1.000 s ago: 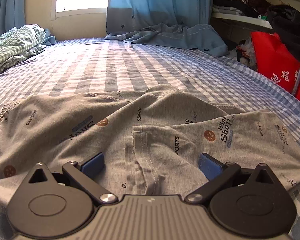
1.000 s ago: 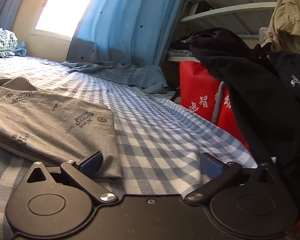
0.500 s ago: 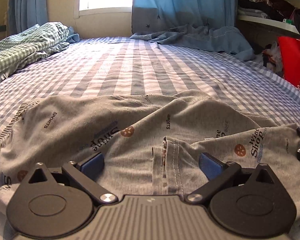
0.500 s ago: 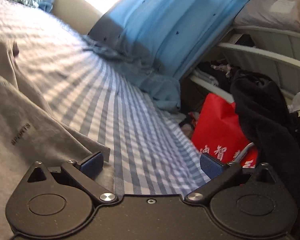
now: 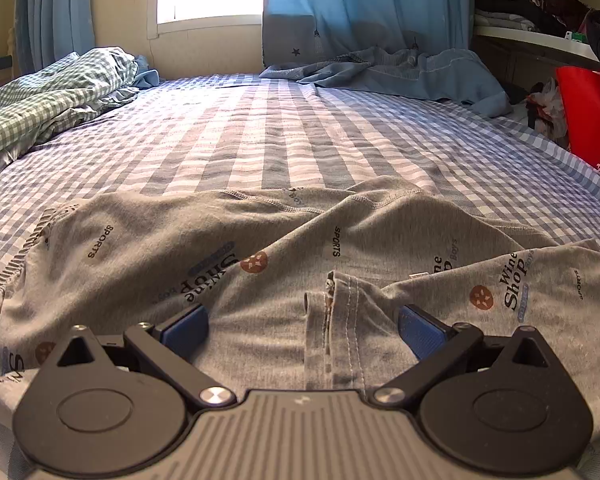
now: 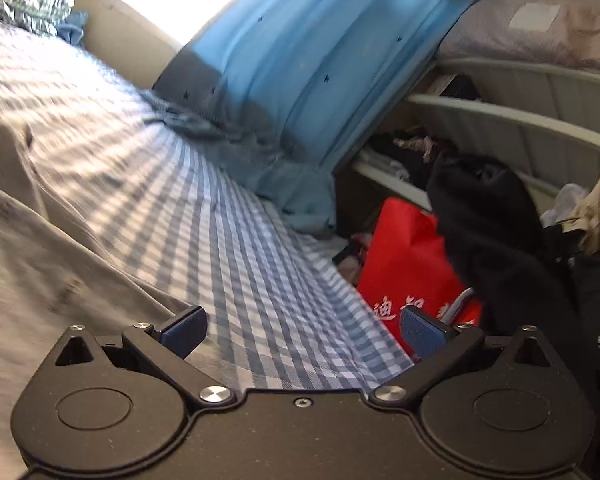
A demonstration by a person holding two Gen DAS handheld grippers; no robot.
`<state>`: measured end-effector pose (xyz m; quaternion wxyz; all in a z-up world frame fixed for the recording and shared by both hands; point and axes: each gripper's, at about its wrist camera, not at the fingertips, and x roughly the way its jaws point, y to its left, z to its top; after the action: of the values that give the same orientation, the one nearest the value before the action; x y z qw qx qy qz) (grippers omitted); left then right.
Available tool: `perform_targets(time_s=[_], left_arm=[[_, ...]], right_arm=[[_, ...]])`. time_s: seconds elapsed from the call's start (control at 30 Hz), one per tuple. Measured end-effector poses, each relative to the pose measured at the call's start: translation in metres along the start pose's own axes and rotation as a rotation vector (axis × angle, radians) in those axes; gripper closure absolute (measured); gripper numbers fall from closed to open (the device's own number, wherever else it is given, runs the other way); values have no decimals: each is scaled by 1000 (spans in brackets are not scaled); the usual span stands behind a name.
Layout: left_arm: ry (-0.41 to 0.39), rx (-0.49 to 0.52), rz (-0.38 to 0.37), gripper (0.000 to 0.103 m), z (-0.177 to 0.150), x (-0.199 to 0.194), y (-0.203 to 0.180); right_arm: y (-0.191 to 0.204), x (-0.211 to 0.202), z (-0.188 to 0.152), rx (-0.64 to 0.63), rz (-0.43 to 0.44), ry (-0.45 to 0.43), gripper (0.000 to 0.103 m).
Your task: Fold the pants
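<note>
Now we hold the left claw (image 5: pixel 302 330) spread wide over the pants (image 5: pixel 260 272), lower centre, on the bed (image 5: pixel 284 136); the right claw (image 6: pixel 302 330) gapes too, pants (image 6: pixel 40 264) lower left.

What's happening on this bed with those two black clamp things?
A person is folding grey pants on the checked bed, a gripper in each hand. The left gripper sits open over the pants' stitched seam, gripping nothing. The right gripper is open too, tilted, by the pants' edge near a red bag.
</note>
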<state>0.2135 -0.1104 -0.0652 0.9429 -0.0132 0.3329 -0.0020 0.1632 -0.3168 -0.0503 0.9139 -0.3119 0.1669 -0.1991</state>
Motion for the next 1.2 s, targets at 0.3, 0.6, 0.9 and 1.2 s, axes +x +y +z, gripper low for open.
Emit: perform_targets(time_s=[0.3,0.6,0.9,1.2], left_arm=[[2,0,0,0,1,0,0],[-75,-137,-101,0,6,-42,36],[-82,-375,-5,0,-25,-93,155],[-114,-471,-86,0,-57,-99,220]], right_arm=[[39,-71,-12,64,154,32,1],[38,-87,9,179,171,17,1],[88,-112,65,198,331,-108,1],[155,-87,168,-8,615,-251,1]])
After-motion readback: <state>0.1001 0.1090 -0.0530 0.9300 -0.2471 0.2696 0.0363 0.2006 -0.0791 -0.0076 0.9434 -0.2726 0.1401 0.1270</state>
